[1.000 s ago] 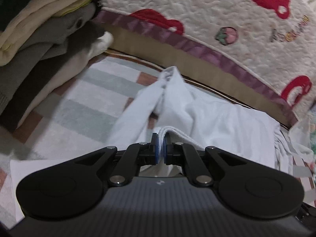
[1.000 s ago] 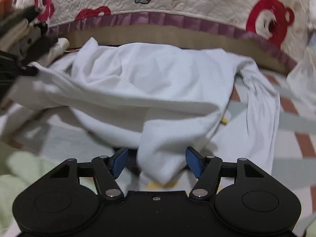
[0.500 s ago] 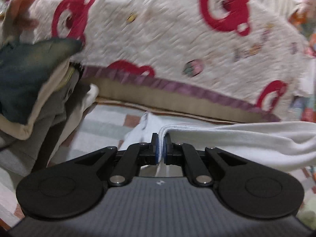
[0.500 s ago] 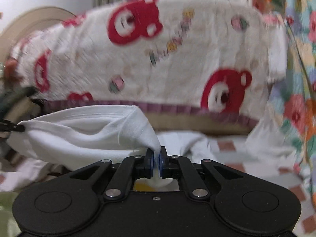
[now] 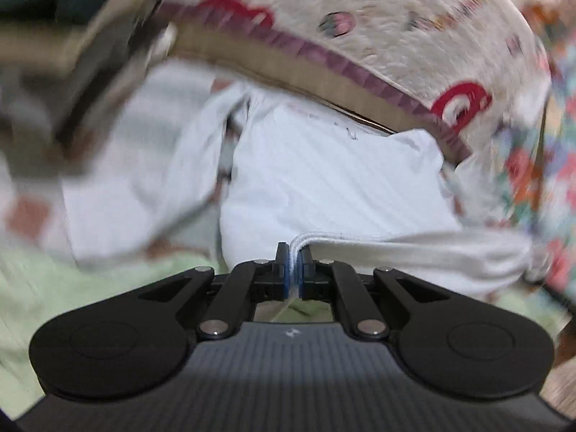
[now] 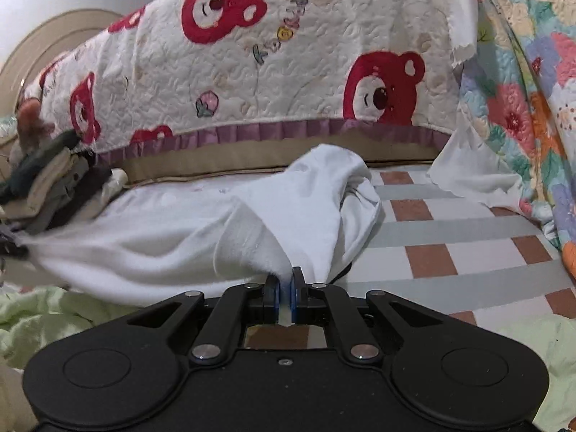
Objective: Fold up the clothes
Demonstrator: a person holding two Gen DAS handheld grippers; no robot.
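White garment (image 6: 180, 237) stretched sideways (edge taut) between hand-held grippers

your white garment (image 6: 306, 194) hangs stretched by its near edge, lifted at both ends, its far part lying rumpled on the checked mat.

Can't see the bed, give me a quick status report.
Left gripper and right gripper shut on the white garment. Garment stretched between them. Nothing in the way.

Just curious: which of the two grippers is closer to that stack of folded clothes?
Left. The left gripper holds the white garment just beside the stack of folded clothes; the right gripper grips its other end, farther away.
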